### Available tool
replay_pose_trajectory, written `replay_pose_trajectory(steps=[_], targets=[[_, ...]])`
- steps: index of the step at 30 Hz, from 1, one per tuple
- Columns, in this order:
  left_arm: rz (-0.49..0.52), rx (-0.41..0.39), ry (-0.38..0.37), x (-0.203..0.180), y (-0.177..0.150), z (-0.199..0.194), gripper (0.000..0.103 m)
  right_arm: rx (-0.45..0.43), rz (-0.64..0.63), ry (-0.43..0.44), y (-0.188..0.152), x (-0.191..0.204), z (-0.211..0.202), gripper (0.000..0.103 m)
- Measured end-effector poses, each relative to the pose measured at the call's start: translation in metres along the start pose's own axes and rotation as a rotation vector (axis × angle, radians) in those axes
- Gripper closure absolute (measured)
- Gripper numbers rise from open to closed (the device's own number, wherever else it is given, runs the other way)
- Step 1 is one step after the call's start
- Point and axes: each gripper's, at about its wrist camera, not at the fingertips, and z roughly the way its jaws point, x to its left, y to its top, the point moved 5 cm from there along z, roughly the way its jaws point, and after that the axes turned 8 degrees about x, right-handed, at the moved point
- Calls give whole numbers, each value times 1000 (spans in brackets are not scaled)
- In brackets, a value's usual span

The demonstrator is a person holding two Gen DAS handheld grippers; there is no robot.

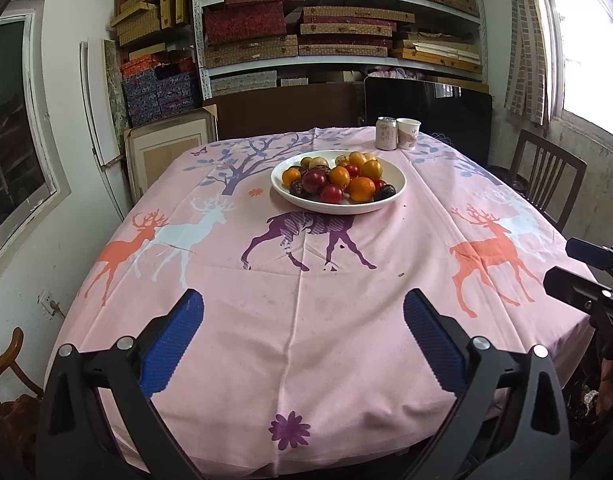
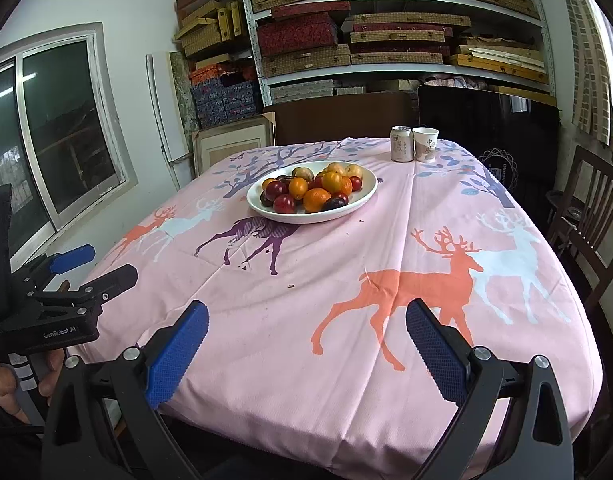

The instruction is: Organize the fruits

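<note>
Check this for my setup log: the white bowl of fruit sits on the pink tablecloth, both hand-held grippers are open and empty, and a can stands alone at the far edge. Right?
Not quite: the can is not alone; a paper cup stands right beside it, as the right wrist view shows. The rest holds: the white bowl of fruit sits on the pink tablecloth, and the left hand-held gripper and right hand-held gripper are open and empty.

Both my wrist cameras look forward from the near edge of the table (image 1: 290, 320), well back from the plate (image 1: 290, 196), the right one further right, each catching the other gripper at its side.
</note>
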Motion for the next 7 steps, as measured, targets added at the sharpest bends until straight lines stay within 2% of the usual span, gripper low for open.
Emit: replay_pose_trajectory(steps=[7], targets=[[-21, 16, -1, 4, -1, 3, 5, 1, 0, 0, 0, 0, 0, 3]])
